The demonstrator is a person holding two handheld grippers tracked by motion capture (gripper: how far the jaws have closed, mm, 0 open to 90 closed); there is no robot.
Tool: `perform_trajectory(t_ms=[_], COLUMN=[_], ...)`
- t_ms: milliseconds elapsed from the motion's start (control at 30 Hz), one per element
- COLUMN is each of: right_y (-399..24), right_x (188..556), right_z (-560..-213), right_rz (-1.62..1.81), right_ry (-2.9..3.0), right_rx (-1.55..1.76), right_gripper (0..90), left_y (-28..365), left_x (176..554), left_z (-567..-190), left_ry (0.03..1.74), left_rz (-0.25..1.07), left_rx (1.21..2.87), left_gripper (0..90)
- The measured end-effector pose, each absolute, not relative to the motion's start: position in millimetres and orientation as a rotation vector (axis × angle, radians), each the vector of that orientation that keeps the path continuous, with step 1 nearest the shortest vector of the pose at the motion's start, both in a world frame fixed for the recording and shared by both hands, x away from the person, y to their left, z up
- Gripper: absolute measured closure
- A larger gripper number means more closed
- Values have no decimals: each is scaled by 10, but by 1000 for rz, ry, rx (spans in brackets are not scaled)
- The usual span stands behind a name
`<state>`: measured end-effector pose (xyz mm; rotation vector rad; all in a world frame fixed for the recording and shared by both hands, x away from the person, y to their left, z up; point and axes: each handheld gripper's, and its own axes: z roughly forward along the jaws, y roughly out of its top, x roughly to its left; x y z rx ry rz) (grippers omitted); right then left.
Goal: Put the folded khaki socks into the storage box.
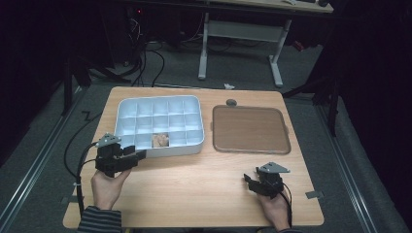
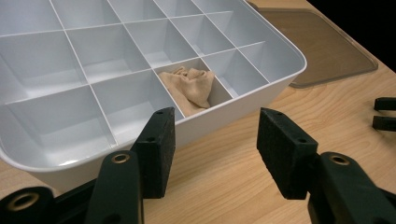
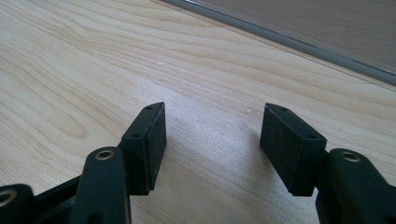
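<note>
One white plastic tray point(image 1: 127, 108) with many small compartments sits on the far left part of the wooden counter point(image 1: 194, 179). It has four rows of five, so twenty compartments. One crumpled tan cloth point(image 1: 160, 140) lies in the near row, in the third compartment from the left as the high view shows it; the other nineteen hold nothing. In the left gripper view the cloth point(image 2: 191, 88) is bunched inside its walls, not hanging over them.

One brown flat lid point(image 1: 251, 129) lies to the right of the tray, apart from it.

There are two grippers, each held in one hand. The left gripper point(image 1: 138, 156) is just at the tray's near left corner, its jaws spread with nothing between them; in its own view point(image 2: 215, 135) the tray's near wall shows through the gap. The right gripper point(image 1: 248, 180) rests low over the bare counter near the front right, well apart from the tray and near the lid's front edge. Its jaws are also spread and pinch nothing point(image 3: 212, 140).
</note>
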<state>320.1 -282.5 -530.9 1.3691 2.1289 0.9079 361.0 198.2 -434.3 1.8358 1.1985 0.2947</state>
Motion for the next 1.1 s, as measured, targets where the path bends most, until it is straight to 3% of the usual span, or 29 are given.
perform_trajectory(t_ms=[1100], right_y=[-2823], right_x=[3199], right_z=[-5309], right_rz=[908], right_ry=[2127], right_rx=[1374], right_gripper=[412], left_y=[1857], left_x=[3396], left_z=[-4755], left_ry=[1210], left_rz=[236], left_rx=[1850], left_gripper=[454])
